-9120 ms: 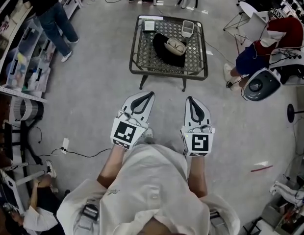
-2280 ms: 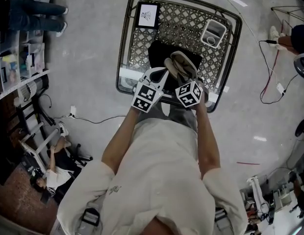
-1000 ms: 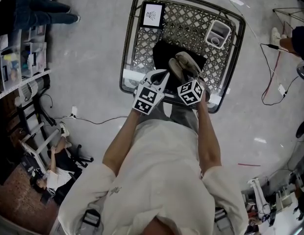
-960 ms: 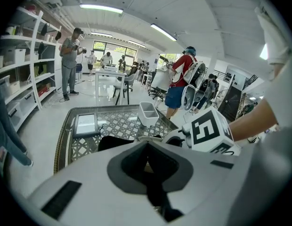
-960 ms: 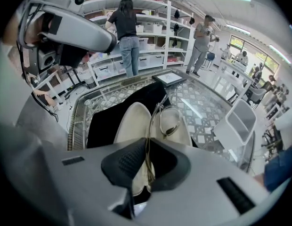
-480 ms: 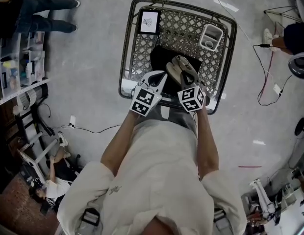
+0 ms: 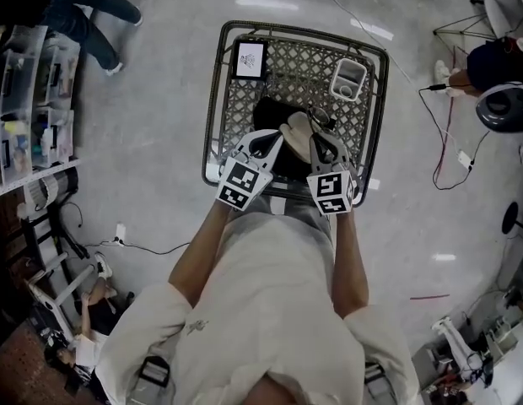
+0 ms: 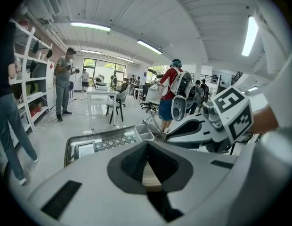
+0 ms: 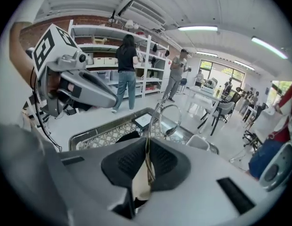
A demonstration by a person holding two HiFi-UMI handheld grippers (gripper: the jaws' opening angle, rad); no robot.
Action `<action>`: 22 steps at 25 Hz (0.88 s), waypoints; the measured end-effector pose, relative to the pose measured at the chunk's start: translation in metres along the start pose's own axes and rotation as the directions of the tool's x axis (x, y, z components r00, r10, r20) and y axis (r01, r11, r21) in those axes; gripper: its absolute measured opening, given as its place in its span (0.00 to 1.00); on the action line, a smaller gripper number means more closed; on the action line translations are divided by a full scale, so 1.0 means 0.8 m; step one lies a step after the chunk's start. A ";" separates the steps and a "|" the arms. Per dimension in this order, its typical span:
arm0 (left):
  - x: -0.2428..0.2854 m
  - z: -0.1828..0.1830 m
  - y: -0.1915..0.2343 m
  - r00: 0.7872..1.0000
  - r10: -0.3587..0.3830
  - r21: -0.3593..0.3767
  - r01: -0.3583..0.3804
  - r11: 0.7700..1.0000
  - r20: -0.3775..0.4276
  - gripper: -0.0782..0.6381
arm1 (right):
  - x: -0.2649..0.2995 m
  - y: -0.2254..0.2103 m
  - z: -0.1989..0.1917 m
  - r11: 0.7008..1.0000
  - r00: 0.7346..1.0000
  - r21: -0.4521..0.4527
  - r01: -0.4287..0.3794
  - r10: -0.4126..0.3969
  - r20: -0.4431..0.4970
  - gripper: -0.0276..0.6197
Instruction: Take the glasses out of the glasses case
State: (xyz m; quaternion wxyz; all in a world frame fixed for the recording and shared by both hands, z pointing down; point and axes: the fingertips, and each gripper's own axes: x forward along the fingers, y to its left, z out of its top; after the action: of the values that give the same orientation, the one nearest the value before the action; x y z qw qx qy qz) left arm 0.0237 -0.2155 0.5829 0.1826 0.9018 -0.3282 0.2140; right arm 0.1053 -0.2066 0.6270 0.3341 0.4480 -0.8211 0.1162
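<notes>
In the head view both grippers meet over the near half of a lattice-topped table [image 7: 212, 99]. The left gripper [image 7: 268, 139] pinches the near edge of the open beige glasses case [image 7: 297, 130], which sits above a black cloth [image 7: 266, 112]. The right gripper [image 7: 322, 138] has the glasses [image 7: 319, 121] at its tips, just beside the case. Well beyond the jaws stand a white card [image 7: 249, 59] and a small white tray [image 7: 347, 78].

In the left gripper view the left gripper's [image 8: 147, 149] jaws stand narrow, clamped on a beige wall of the glasses case [image 8: 150, 177]. Just past them to the right lies the right gripper [image 8: 170, 133], crossing in front of the table's far part. Ahead are the tray [image 8: 145, 133] and, to the left, the card [image 8: 85, 149].

In the right gripper view the right gripper's [image 9: 147, 147] jaws are nearly together on a thin metal temple of the glasses [image 9: 170, 120], whose round lens rises just beyond the tips. The case [image 9: 138, 188] shows under the jaws. The left gripper [image 9: 108, 100] hangs to the upper left; cloth [image 9: 128, 137] and card [image 9: 142, 120] lie ahead.
</notes>
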 end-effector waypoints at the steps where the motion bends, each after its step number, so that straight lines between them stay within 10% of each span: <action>1: -0.004 0.008 -0.001 1.000 -0.003 0.008 0.003 1.000 0.012 0.12 | -0.009 -0.002 0.010 1.000 1.000 0.008 0.012 -0.012 0.020 0.09; 22: -0.103 0.161 -0.018 0.956 -0.088 0.167 0.041 0.985 0.281 0.12 | -0.174 -0.018 0.175 0.977 0.907 0.114 0.181 -0.211 0.365 0.09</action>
State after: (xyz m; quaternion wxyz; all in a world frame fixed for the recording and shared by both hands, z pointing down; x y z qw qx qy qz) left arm 0.0102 -0.2229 0.4303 0.0670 0.9452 -0.3035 0.1002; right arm 0.1073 -0.1919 0.4294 0.1632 0.5548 -0.8154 0.0262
